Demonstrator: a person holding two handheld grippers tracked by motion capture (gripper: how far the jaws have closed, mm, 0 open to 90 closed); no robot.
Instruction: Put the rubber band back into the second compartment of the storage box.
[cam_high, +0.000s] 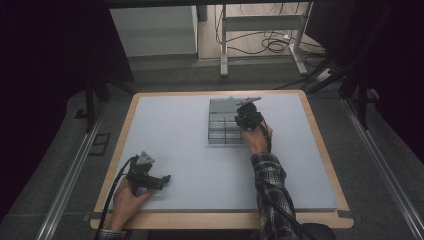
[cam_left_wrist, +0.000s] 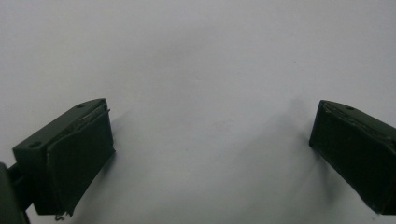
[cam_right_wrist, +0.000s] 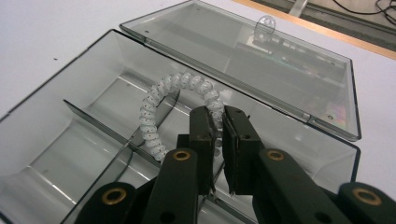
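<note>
Your right gripper (cam_right_wrist: 218, 123) is clamped on the white spiral hair tie (cam_right_wrist: 161, 109), hanging over the clear divided box (cam_right_wrist: 56, 116) toward twelve o'clock on the table (cam_high: 175, 145), while your left gripper (cam_left_wrist: 210, 154) rests at seven o'clock, jaws apart.

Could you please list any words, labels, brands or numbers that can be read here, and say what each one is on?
None can be read: the clear divided box, its open lid, the spiral hair tie held by the right gripper and the grey table mat carry no legible text.
</note>
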